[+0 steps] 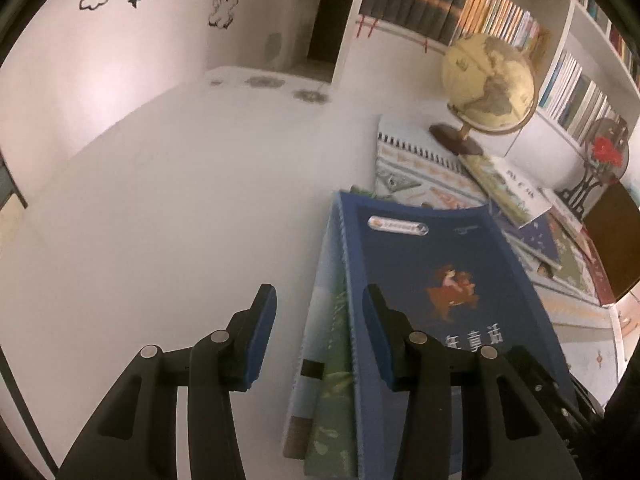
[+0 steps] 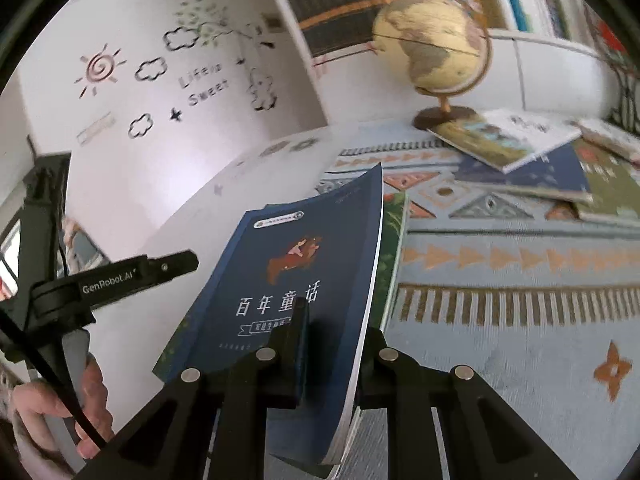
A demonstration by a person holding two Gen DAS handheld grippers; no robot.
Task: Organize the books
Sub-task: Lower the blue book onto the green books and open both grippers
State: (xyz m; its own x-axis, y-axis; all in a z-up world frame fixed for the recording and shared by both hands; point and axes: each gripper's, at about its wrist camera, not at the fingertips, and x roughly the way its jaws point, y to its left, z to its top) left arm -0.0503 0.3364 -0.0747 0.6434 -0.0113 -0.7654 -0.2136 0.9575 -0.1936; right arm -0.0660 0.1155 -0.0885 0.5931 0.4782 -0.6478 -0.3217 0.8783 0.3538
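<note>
right now my right gripper (image 2: 332,344) is clamped on the near edge of the blue book (image 2: 296,280), one pad on the cover and the other finger under the pages, and the book hangs tilted over the green book (image 2: 394,240) already lying at the edge of the patterned mat (image 2: 520,288). my left gripper (image 1: 318,332) has its jaws apart with nothing between them, sitting just beside the spine side of that same blue book (image 1: 432,280), over the bare white table (image 1: 160,220). as i judge it, the step is stacking this book squarely onto the green one, so i'd lower the far edge first, let the cover flatten, and only then ease the right grip off; the soft cover bows, so a quick release could let it slide off skewed. i'd use the open left fingers as a stop against the spine to square both books together. more loose books (image 2: 516,140) lie scattered further back near the globe (image 2: 436,40), well apart from this pile, and i'd keep clear of its base when reaching for them.
</note>
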